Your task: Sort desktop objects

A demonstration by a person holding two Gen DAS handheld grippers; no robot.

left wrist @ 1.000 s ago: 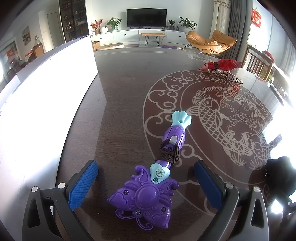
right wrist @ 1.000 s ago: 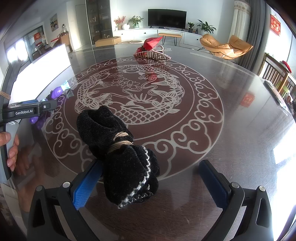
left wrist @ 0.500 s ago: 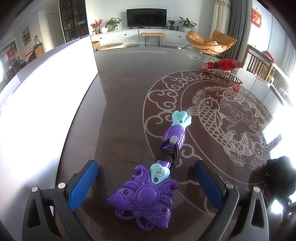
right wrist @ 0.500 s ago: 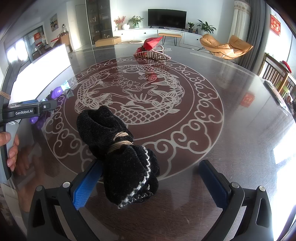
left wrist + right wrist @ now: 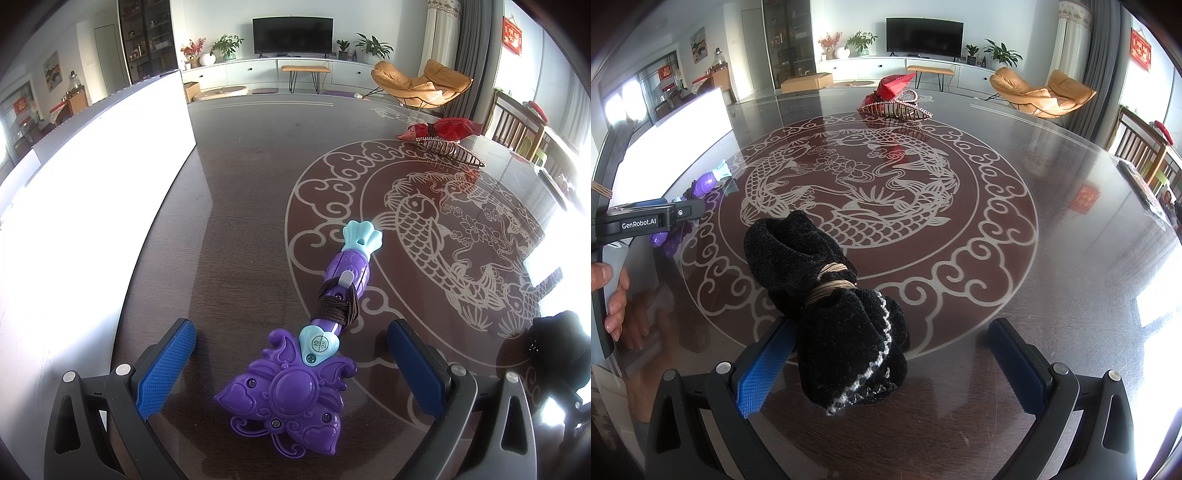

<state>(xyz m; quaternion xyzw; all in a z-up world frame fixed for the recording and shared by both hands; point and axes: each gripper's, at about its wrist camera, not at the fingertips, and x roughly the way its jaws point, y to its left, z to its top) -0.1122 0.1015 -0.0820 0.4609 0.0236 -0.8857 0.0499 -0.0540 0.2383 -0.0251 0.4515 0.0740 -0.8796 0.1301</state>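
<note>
Dark, glossy round table [image 5: 1052,229] with a pale etched medallion of fish and cloud scrolls at centre; strong window glare along its left and right margins. Beyond the far edge: living room with wall-mounted black television [image 5: 293,35], low white cabinet [image 5: 258,70], potted plants and an orange lounge chair [image 5: 421,83].

Purple plastic toy wand with lotus-shaped head and pale-blue fan-shaped tail [image 5: 314,332] lying flat at the left of the medallion, head near, tail pointing far and slightly right; dark brown cord wound round the handle (pale-blue heart-shaped tag just below the winding).

Left gripper [image 5: 291,373] spread wide, blue-padded fingers [image 5: 166,365] on either side of the wand head, apart from it. Right gripper [image 5: 890,365] likewise spread, straddling the near end of a black fuzzy cloth bundle tied at the waist with tan twine [image 5: 831,306]; left pad against or just beside the bundle (contact cannot be told), right pad well apart.

Far side of the table: red folded cloth resting on a brown toothed hair claw with a pearl-beaded edge [image 5: 895,99].

Left edge of the right wrist view: a hand [image 5: 611,295] gripping the left tool's handle.
</note>
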